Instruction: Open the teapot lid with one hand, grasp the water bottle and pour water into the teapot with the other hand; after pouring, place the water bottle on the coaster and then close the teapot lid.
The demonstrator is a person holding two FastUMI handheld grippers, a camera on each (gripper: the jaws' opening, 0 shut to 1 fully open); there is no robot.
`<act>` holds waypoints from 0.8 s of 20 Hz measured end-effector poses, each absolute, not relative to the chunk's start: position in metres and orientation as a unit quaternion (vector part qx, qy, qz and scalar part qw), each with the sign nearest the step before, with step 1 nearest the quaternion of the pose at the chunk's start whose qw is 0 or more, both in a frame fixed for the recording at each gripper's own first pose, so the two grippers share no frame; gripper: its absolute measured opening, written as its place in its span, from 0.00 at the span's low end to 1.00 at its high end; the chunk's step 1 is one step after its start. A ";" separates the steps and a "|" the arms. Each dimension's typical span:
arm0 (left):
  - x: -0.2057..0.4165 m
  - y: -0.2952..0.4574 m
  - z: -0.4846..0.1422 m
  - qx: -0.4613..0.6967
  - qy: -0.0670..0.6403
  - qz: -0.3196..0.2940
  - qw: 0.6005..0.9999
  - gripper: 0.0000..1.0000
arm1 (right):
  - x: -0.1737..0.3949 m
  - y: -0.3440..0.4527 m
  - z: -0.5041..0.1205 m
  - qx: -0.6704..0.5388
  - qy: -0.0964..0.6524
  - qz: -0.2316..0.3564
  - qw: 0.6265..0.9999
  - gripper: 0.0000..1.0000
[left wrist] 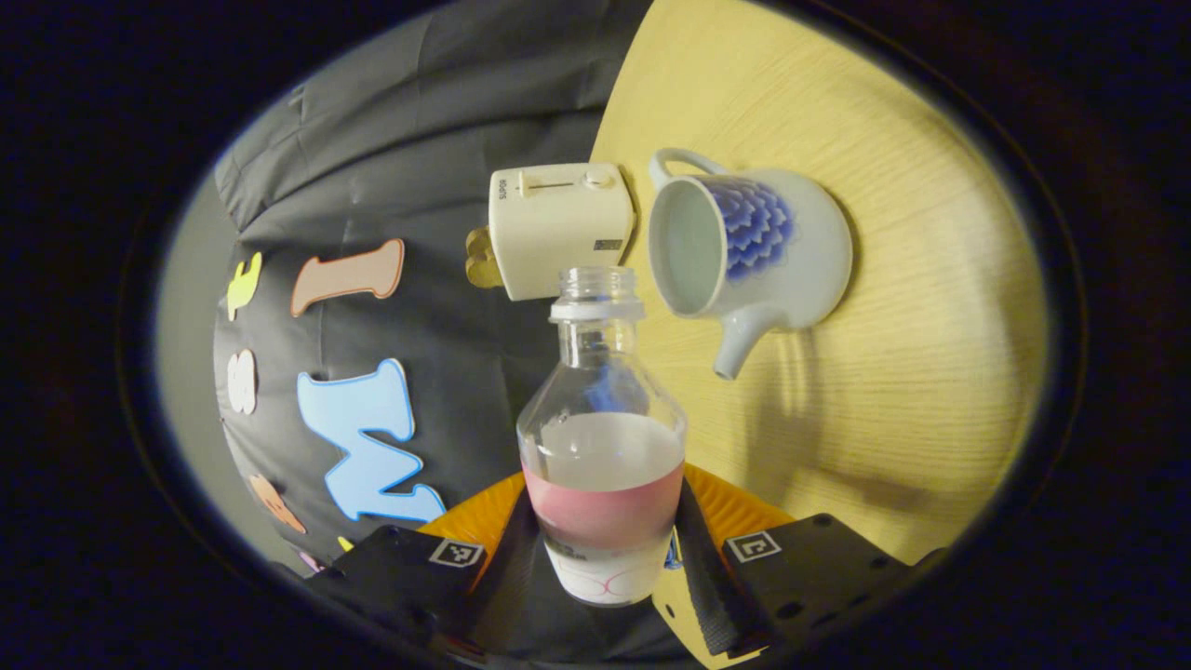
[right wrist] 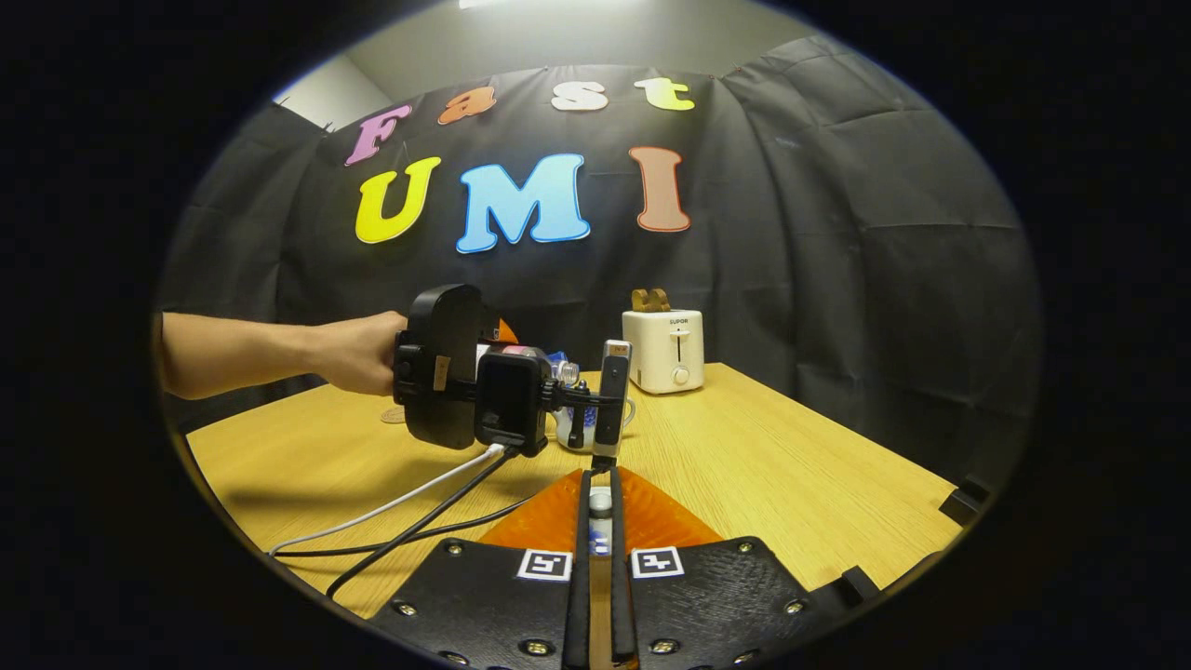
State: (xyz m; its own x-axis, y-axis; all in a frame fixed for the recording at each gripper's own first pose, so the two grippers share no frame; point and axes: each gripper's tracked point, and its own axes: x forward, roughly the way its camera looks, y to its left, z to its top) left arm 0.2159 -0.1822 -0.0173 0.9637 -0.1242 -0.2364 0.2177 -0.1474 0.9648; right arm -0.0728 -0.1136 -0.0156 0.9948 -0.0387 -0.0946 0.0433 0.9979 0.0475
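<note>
Gripping clear plastic water bottle [left wrist: 602, 437] w/ both fingers, left gripper [left wrist: 605, 549] is holding it tilted, open neck toward round glazed teapot [left wrist: 749, 247] w/o lid, on pale wood-grain table [left wrist: 930, 372]. Right gripper [right wrist: 600, 530] fingers are pinching small lid knob [right wrist: 601, 502], nearly closed. Boxy cream toaster [right wrist: 662, 349] is standing behind.
</note>
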 end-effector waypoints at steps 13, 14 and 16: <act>0.218 -0.185 -0.007 0.804 0.028 -0.128 0.581 0.87 | -0.071 -0.115 -0.015 0.028 0.049 -0.018 0.998 0.09; 0.218 -0.186 -0.007 0.807 0.026 -0.128 0.576 0.87 | -0.072 -0.115 -0.015 0.027 0.048 -0.018 0.998 0.09; 0.219 -0.184 -0.007 0.811 0.030 -0.128 0.570 0.87 | -0.072 -0.116 -0.015 0.029 0.046 -0.019 0.998 0.09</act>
State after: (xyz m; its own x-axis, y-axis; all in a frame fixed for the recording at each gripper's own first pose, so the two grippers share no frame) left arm 0.2186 -0.1835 -0.0067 0.9652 -0.0977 -0.2424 0.1952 -0.3475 0.9171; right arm -0.0722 -0.1165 -0.0150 0.9950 -0.0360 -0.0931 0.0412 0.9976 0.0555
